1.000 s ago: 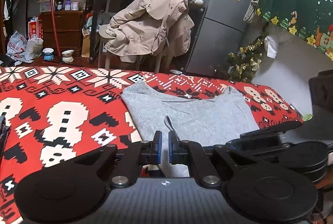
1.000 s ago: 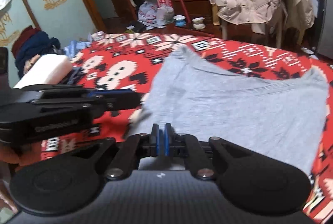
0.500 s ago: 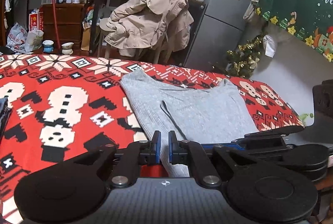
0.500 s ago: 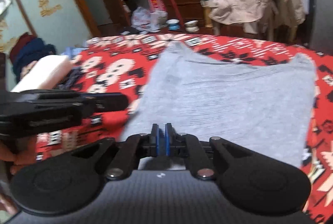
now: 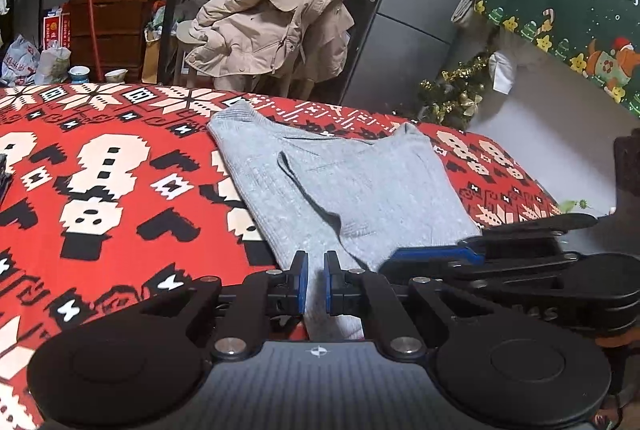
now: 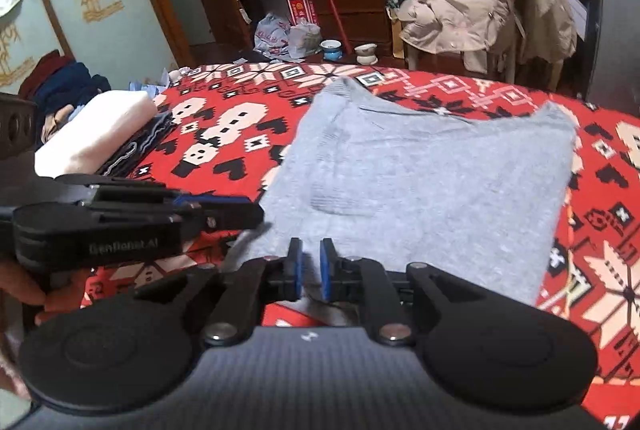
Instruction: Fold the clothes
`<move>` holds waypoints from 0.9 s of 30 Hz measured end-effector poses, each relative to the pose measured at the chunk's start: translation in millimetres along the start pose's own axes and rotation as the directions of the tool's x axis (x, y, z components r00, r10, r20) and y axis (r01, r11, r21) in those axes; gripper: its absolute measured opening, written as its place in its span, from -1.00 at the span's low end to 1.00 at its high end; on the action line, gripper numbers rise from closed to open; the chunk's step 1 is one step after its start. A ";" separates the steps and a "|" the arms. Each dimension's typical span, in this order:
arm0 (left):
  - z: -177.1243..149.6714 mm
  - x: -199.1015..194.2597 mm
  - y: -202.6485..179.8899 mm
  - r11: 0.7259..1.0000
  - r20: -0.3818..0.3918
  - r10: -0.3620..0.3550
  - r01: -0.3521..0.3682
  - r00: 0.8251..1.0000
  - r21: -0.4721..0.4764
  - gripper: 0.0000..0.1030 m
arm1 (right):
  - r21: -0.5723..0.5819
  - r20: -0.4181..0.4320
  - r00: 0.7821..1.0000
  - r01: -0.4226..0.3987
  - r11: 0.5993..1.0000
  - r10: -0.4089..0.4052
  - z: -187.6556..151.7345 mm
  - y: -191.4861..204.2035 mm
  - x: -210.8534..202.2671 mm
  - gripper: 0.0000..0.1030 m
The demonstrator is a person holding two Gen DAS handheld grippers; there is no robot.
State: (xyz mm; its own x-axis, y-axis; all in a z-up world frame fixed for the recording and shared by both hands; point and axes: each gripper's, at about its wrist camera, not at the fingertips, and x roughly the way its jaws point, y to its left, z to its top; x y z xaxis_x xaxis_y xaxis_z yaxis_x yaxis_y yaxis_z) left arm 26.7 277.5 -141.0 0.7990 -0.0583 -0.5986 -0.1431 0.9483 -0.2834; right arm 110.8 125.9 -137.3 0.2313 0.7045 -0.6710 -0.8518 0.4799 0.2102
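Both grippers same build: matte black plastic, two large round discs at the sides, angled black linkage arms with silver pivot screws, blue pads on the inner faces of the fingers. Left gripper [image 5: 316, 282] has a grey ribbed body plate with a small white crosshair mark in the middle. Right gripper [image 6: 309, 270] has the same ribbed plate with a small white mark, blurred. Seen side-on from the right wrist view, the left unit carries pale lettering, too blurred to read, and fingertips of a hand [image 6: 28, 294] show behind it.
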 end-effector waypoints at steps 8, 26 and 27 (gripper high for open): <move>0.8 -4.7 -2.4 1.000 0.003 -0.008 0.008 1.000 0.001 -0.88 | 0.001 0.013 0.999 0.044 0.999 -0.044 -6.6 6.4 -1.1 -0.93; 15.4 16.1 -28.9 0.989 0.013 -0.133 0.132 0.991 0.070 -0.88 | 0.106 0.086 0.996 0.026 0.994 -0.035 -13.3 -14.9 -35.6 -0.78; 14.7 19.0 -31.9 0.987 0.004 -0.142 0.141 0.990 0.081 -0.88 | 0.111 0.095 0.994 0.044 0.993 -0.055 -11.7 -18.8 -38.0 -0.78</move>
State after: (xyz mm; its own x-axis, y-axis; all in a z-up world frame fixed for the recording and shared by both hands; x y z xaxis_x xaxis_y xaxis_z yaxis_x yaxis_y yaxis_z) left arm 55.0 250.7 -132.4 0.8136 -0.1907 -0.5493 0.0186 0.9527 -0.3033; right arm 112.5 84.0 -124.1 0.3212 0.7237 -0.6108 -0.7831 0.5657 0.2585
